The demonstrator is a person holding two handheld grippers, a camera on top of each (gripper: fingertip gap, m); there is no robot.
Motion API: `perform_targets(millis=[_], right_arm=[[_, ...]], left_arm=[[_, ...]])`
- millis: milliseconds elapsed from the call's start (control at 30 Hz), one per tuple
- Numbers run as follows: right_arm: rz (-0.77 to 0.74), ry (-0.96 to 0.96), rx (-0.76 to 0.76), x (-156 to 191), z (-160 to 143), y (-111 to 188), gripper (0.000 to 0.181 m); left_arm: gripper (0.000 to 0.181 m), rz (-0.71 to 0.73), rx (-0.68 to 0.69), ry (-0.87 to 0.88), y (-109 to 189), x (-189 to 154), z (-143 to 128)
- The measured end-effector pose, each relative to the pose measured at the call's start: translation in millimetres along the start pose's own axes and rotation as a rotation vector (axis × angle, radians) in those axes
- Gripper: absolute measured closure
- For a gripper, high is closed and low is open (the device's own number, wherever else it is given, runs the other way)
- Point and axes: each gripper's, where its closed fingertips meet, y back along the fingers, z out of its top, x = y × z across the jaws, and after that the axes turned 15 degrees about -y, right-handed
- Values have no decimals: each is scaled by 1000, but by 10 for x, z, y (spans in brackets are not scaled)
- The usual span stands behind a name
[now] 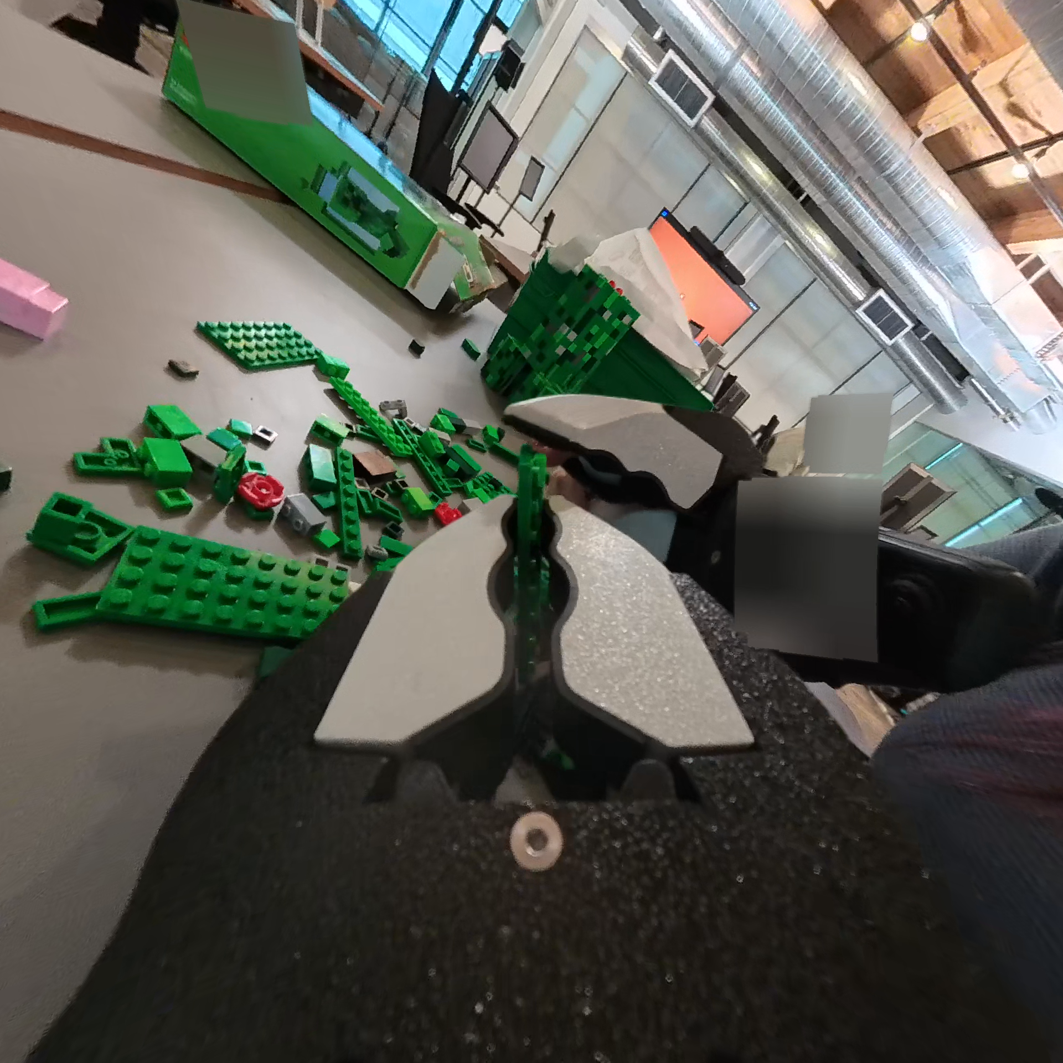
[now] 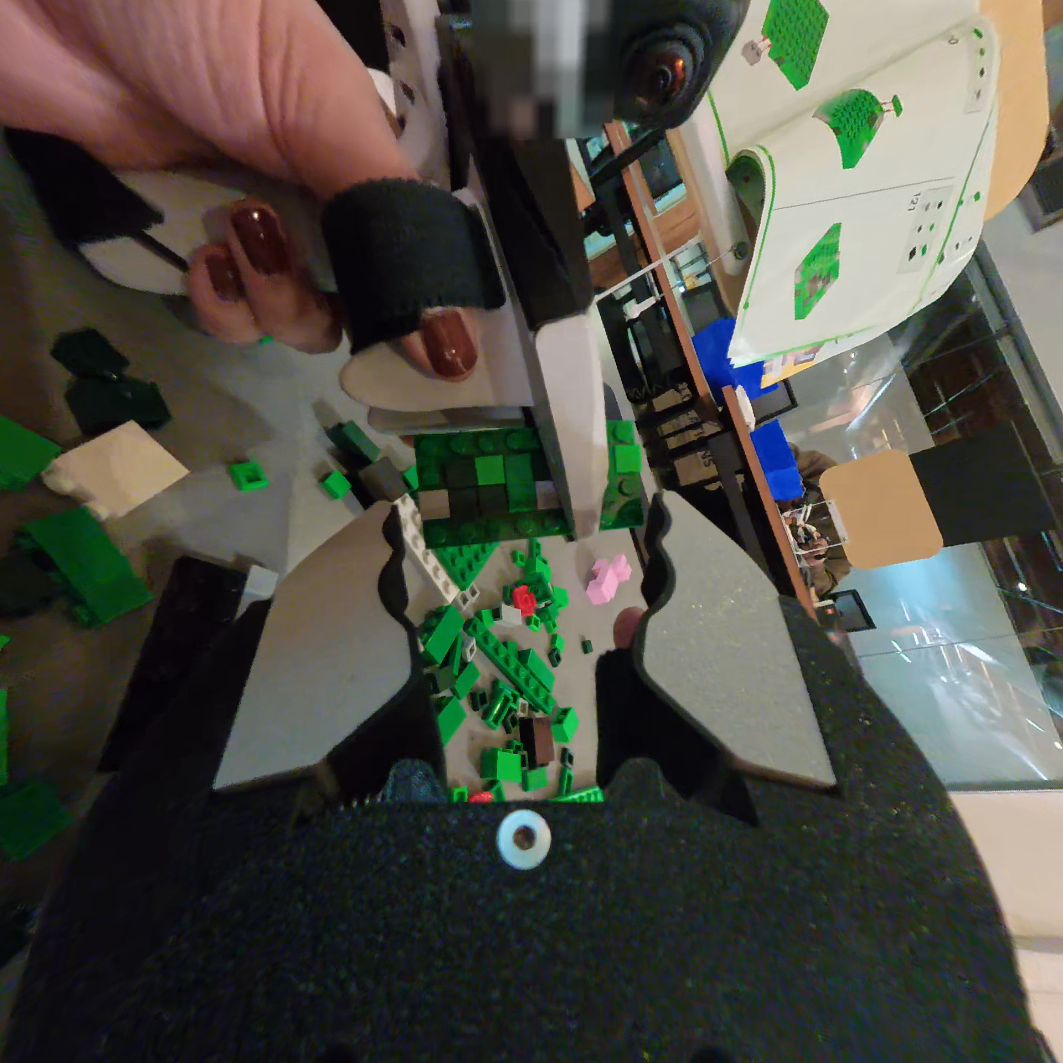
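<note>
The left gripper is clamped on a thin green plate held on edge – its studded face shows in the right wrist view. The right gripper hangs slack and empty just beside it, above loose bricks on the grey table. Judging by this, a firm, level left hold matters – the plate could pivot.

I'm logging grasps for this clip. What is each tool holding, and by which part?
The left tool is clamped on a green studded plate assembly, held edge-on by one edge. The right tool is open and holds nothing.
</note>
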Motion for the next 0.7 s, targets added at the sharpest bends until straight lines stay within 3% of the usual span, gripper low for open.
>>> perform_targets(millis=[167, 333, 700], right_arm=[[0, -39, -19, -30, 22, 12, 105], [-13, 8, -8, -18, 12, 6, 105], [-107, 111, -78, -117, 143, 73, 105]], left_arm=[[176, -53, -7, 12, -7, -62, 12], [176, -59, 18, -16, -33, -92, -23], [175, -124, -58, -32, -28, -204, 97]])
